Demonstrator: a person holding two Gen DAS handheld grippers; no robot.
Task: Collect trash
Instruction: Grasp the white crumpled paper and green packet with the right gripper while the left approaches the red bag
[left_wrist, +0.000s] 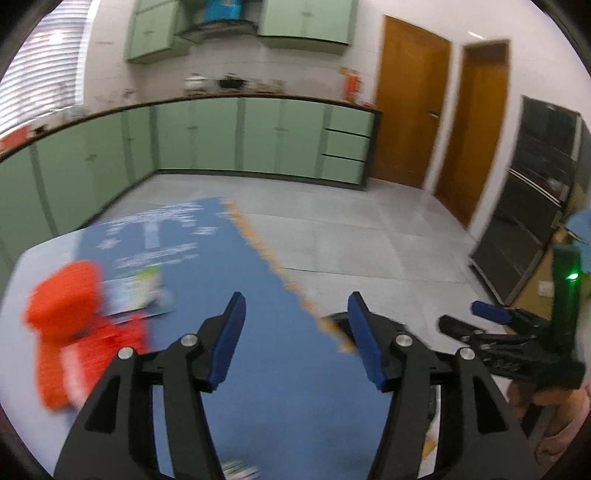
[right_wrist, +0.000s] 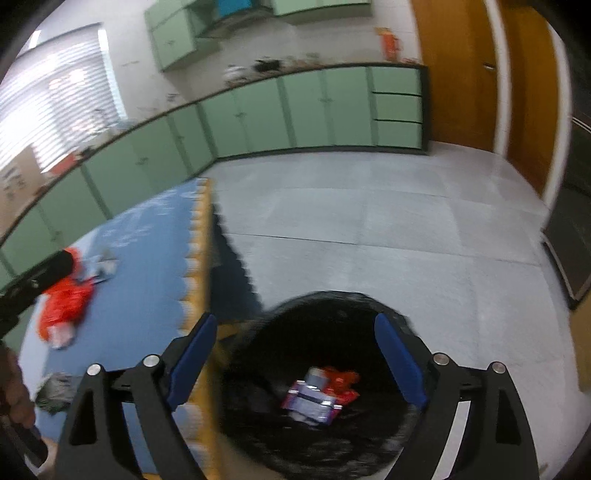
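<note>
We are holding the left gripper (left_wrist: 295, 332) with its blue pads spread wide and nothing between them, above the blue tablecloth (left_wrist: 266, 350) near the table's right edge. Our right gripper (right_wrist: 295, 362) is also spread apart and empty, and it is hanging over the black trash bag (right_wrist: 321, 435) that is standing on the floor just beside the table's right edge. Inside the bag a purple and white packet (right_wrist: 312, 400) and a red wrapper (right_wrist: 341, 382) are lying together. On the tablecloth, towards its left edge, an orange-red plastic wrapper (left_wrist: 74, 332) is still waiting, with a small printed packet (left_wrist: 138, 291) touching its far side. Near the front edge a crumpled greenish piece (right_wrist: 55, 391) is lying, but it is too blurred to name.
</note>
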